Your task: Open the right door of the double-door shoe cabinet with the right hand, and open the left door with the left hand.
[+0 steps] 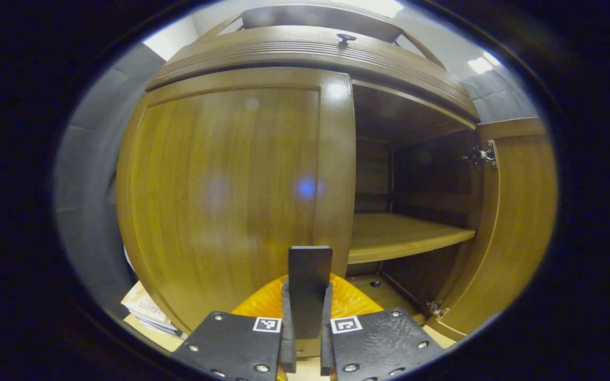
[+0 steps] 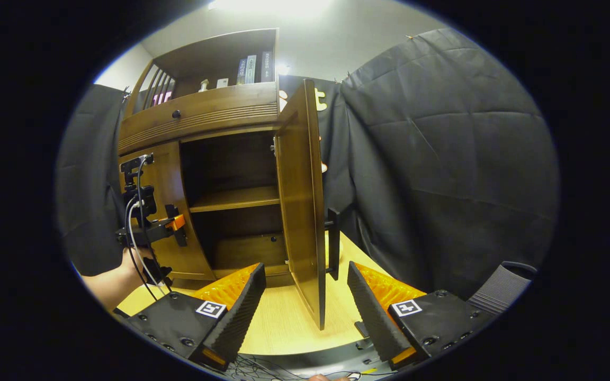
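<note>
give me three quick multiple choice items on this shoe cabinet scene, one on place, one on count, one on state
1. Where is the left claw?
A. on the handle of the closed left door
B. on the drawer knob
C. inside the cabinet

2. How many shelf boards show between the top and floor of the open compartment?
A. none
B. one
C. three

3. What state is the right door in?
A. shut
B. swung wide open
C. taken off its hinges

Answers:
1. A, the left gripper view has both fingers pressed on the dark handle at the left door's inner edge.
2. B, a single shelf crosses the compartment.
3. B, the right gripper view shows the door edge-on, standing out from the cabinet, with the open right claw on either side of it without touching.
</note>
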`<state>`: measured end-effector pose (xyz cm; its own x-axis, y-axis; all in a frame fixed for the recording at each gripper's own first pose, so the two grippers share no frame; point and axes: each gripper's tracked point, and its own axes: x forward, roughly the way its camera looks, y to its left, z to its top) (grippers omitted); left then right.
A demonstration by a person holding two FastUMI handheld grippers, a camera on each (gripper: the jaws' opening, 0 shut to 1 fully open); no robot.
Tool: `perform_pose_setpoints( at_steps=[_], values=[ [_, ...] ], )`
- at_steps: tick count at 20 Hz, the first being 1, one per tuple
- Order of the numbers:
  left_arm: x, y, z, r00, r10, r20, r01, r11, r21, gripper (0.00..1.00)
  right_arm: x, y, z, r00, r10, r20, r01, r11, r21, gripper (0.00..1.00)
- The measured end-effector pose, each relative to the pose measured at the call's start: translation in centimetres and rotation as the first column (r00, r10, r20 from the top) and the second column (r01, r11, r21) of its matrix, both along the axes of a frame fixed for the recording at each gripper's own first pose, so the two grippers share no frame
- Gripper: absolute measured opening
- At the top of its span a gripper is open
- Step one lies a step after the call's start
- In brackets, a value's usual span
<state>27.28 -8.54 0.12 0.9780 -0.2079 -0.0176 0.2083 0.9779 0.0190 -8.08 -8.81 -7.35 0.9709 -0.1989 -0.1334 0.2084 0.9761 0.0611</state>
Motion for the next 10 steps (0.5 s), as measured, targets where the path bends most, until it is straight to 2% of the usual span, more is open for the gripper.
perform_pose_setpoints(
  at_steps=[7, 10],
  values=[
    [-0.5, -0.2, 0.1, 0.999, -0.031, -0.015, 0.031, 0.999, -0.013, 0.18, 0.1, 0.7, -0.3, 1.000, 0.006, 0.009, -0.006, 1.000, 0.002, 0.98],
    [-1.6, 0.1, 0.0, 0.999, -0.043, -0.008, 0.043, 0.999, -0.008, 0.22, 0.4, 1.4, -0.7, 1.000, 0.023, 0.011, -0.024, 1.000, 0.019, 0.98]
  ],
)
